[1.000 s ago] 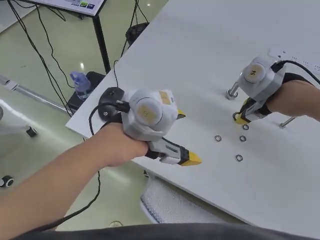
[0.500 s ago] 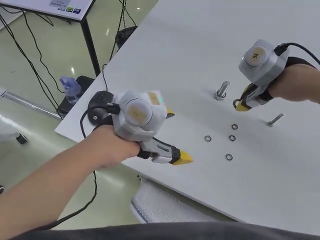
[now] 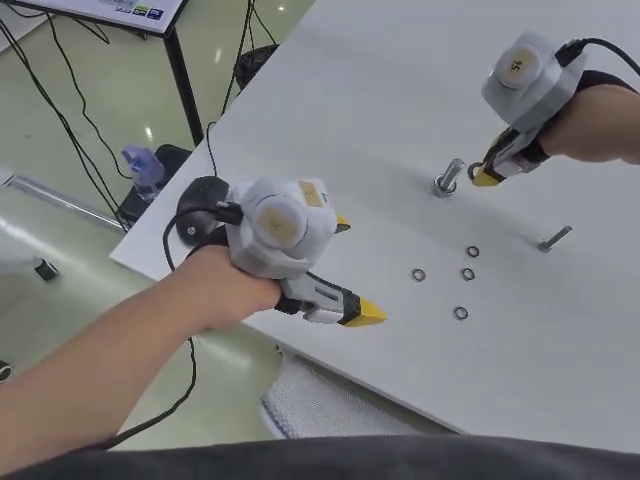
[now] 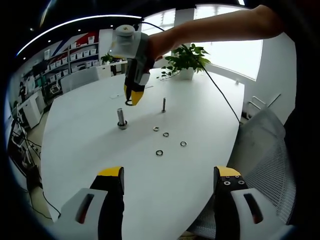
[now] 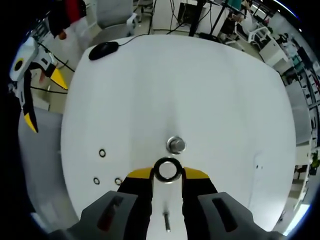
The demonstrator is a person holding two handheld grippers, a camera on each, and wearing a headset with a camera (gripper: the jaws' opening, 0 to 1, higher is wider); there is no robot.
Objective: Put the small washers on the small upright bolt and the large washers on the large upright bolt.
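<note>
My right gripper (image 3: 482,176) is shut on a large washer (image 5: 167,159), holding it in the air just beside the top of the large upright bolt (image 3: 447,178). Seen along its own jaws, the ring hangs just short of the bolt head (image 5: 175,145). The small upright bolt (image 3: 553,238) stands further right. Several loose washers (image 3: 467,273) lie flat on the white table (image 3: 380,90) in front of the bolts. My left gripper (image 3: 355,270) hovers open over the table's near edge with nothing between its fingers, and the bolts (image 4: 121,118) and washers (image 4: 159,152) lie ahead of it.
A black mouse (image 3: 197,212) with its cable lies at the table's left corner, behind my left hand. A grey mesh chair (image 3: 330,405) stands below the near edge. On the floor to the left are cables and a plastic bottle (image 3: 142,168).
My right gripper has risen from the table by the loose washers and moved away from me to the large bolt, carrying the washer. The left gripper has stayed in place, open.
</note>
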